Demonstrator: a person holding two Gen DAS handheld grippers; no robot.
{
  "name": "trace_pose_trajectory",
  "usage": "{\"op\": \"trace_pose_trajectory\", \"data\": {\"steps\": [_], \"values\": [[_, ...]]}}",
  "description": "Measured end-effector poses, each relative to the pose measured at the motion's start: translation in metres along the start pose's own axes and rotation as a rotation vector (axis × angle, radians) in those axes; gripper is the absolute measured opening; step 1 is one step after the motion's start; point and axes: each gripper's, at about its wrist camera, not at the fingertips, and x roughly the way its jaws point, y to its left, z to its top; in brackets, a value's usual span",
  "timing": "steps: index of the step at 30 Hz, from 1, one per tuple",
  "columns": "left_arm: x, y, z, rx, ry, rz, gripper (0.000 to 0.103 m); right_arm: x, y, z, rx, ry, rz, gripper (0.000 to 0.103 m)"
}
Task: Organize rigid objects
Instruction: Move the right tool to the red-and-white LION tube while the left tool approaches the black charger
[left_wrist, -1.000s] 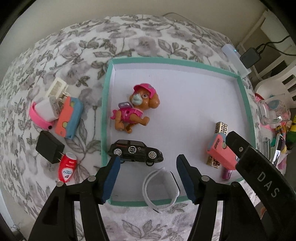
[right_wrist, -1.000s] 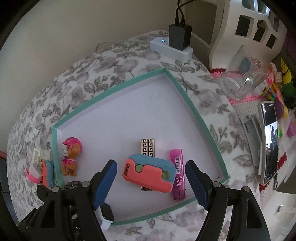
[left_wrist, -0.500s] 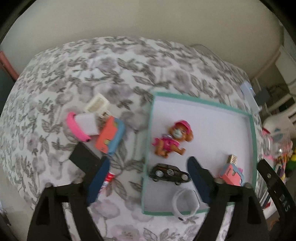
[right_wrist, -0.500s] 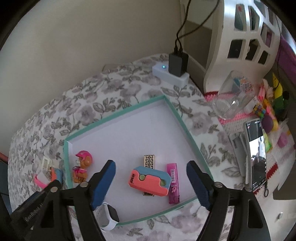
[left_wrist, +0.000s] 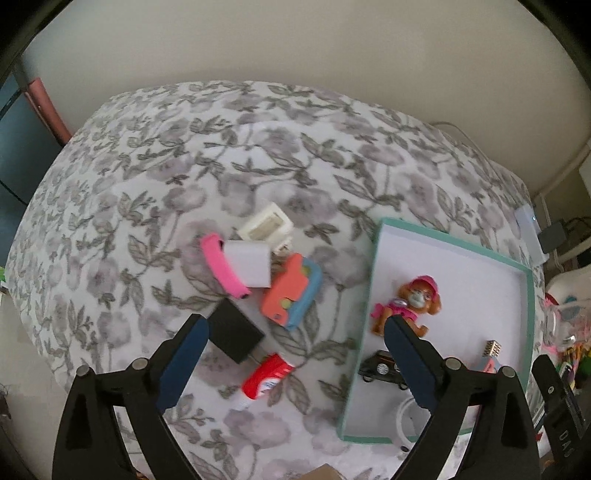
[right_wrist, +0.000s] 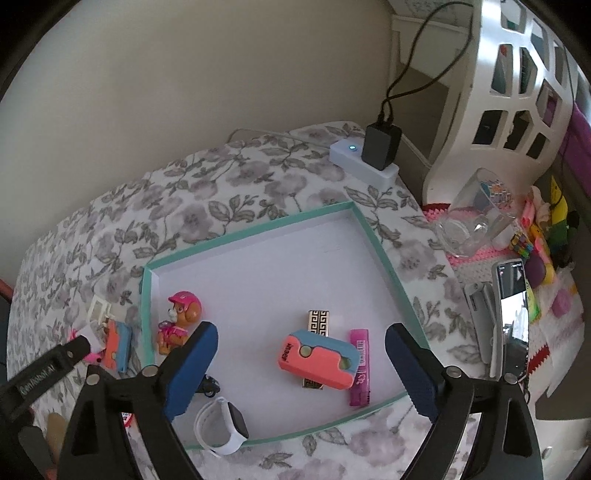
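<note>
Left hand-held gripper (left_wrist: 295, 354): jaws opening, nothing between the pads, poised above the loose items on the floral tablecloth (left_wrist: 155, 155) that covers the tabletop. Under and ahead of it lie a black charger plug (left_wrist: 234, 334), a red-and-white tube (left_wrist: 264, 376), a coral-and-blue case (left_wrist: 291, 295), a white adapter block (left_wrist: 248, 264) touching a pink band (left_wrist: 223, 266), and a cream plastic piece (left_wrist: 266, 225) behind them. All sit outside the tray, just beside its left wall.

Right hand-held gripper (right_wrist: 299, 358): jaws opening, pads clear of everything, poised over the teal-rimmed tray (right_wrist: 255, 230). Inside the tray: a second coral-and-blue case (right_wrist: 319, 360) lying across a gold-patterned lighter (right_wrist: 318, 322), with a magenta lighter (right_wrist: 360, 365) touching its right end; a toy pup figure with pink helmet (right_wrist: 179, 321) near the left wall; a black toy car (left_wrist: 380, 367), partly hidden by a finger; a white smartwatch (right_wrist: 221, 428) at the near wall.

Outside the tray, right side: white power strip (right_wrist: 345, 157) with a black adapter plugged in, a glass mug (right_wrist: 476, 218), a phone (right_wrist: 511, 317)
</note>
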Motion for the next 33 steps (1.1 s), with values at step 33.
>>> {"op": "trace_pose_trajectory", "data": {"steps": [33], "values": [[0.004, 0.144, 0.016, -0.218, -0.014, 0.138, 0.096, 0.019, 0.167, -0.055, -0.325, 0.073, 0.214, 0.103]]}}
